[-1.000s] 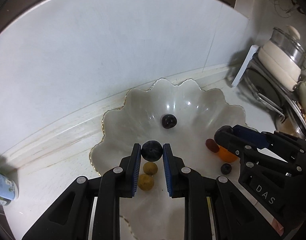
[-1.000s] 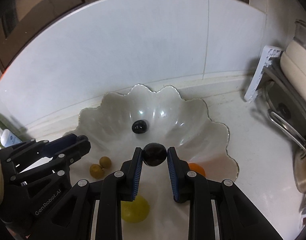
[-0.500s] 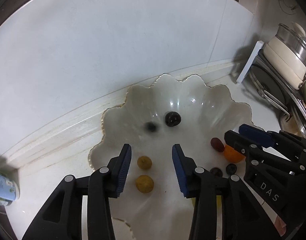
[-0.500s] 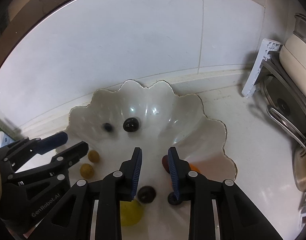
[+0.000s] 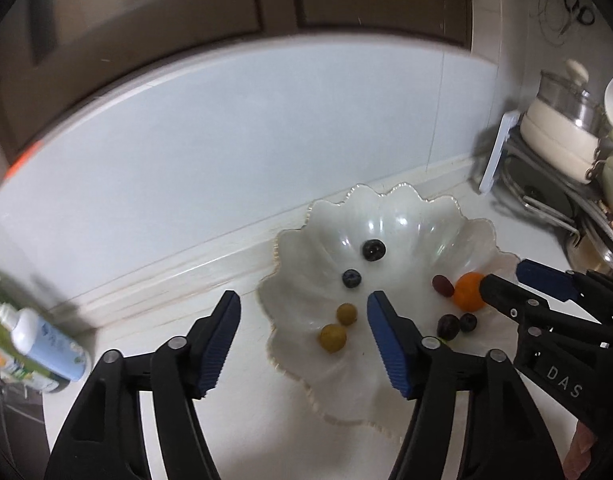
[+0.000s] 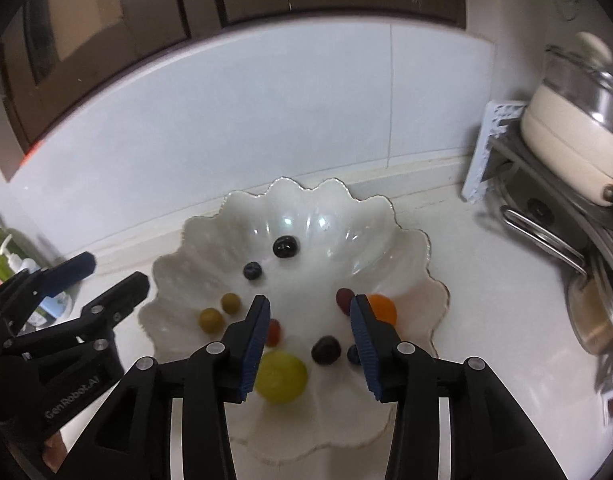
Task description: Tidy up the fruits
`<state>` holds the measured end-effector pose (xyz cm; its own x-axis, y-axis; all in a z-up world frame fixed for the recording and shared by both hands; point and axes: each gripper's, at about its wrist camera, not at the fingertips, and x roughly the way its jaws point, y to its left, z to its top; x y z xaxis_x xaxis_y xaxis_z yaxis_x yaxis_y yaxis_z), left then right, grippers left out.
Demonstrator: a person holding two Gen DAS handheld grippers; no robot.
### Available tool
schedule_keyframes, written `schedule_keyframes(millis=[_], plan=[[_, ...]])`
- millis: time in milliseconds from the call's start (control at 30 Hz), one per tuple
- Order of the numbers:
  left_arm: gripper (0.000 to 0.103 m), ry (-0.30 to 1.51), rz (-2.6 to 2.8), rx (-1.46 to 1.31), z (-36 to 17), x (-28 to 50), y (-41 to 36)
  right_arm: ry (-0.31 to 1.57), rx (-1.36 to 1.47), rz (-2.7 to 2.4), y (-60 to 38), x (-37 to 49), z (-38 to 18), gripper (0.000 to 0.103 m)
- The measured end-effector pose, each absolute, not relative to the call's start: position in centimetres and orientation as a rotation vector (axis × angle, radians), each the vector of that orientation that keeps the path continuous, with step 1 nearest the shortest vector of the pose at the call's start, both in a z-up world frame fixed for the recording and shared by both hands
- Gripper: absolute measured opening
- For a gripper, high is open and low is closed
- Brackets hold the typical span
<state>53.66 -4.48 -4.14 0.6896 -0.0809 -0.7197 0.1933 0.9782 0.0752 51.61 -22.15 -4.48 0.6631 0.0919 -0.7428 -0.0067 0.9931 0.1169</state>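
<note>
A white scalloped bowl [image 5: 402, 212] [image 6: 370, 216] on the counter holds several fruits: a dark grape [image 5: 373, 249] [image 6: 285, 247], a blueberry [image 5: 351, 278] [image 6: 252, 270], two tan longans [image 5: 333, 337] [image 6: 211, 320], an orange [image 5: 469, 291] [image 6: 382, 309], dark red fruits [image 5: 443, 285] [image 6: 325, 350] and a yellow-green fruit [image 6: 281, 376]. My left gripper [image 5: 304, 316] [image 6: 106, 280] hangs above the bowl's left side, jaws opening, nothing between them. My right gripper [image 6: 309, 322] [image 5: 506, 276] hovers over the bowl's near part, jaws opening and empty.
A lotion bottle [image 5: 46, 340] lies at the left on the counter. A rack with a white pot and glass lid [image 6: 574, 128] [image 5: 562, 136] and pans stands at the right. The tiled wall rises behind the bowl.
Both grippers let go of their dark fruits, which dropped into the bowl. Both have opened, lifted and pulled back, so the bowl looks smaller and cabinets show above.
</note>
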Motion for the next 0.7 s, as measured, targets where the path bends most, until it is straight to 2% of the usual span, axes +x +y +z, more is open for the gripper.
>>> schedule_keyframes(millis=[67, 200, 333, 467, 700], plan=[[0.069, 0.756, -0.153, 0.147, -3.3, 51.7, -3.8, 0.808, 0.102, 0.045, -21.8, 49.8, -3.7, 0.052], [0.078, 0.679, -0.150, 0.168, -2.0, 48.2, -3.2, 0.742, 0.080, 0.016, -21.0, 46.3, -2.4, 0.054], [0.084, 0.597, -0.145, 0.156, -0.4, 44.1, -1.9, 0.659, 0.072, -0.035, -20.6, 42.0, -1.1, 0.066], [0.090, 0.559, -0.158, 0.128, 0.7, 40.9, -0.8, 0.594, 0.076, -0.078, -20.3, 37.9, 0.1, 0.073], [0.093, 0.522, -0.176, 0.117, 1.4, 35.7, -0.2, 0.531, 0.075, -0.121, -19.6, 31.8, 1.5, 0.076]])
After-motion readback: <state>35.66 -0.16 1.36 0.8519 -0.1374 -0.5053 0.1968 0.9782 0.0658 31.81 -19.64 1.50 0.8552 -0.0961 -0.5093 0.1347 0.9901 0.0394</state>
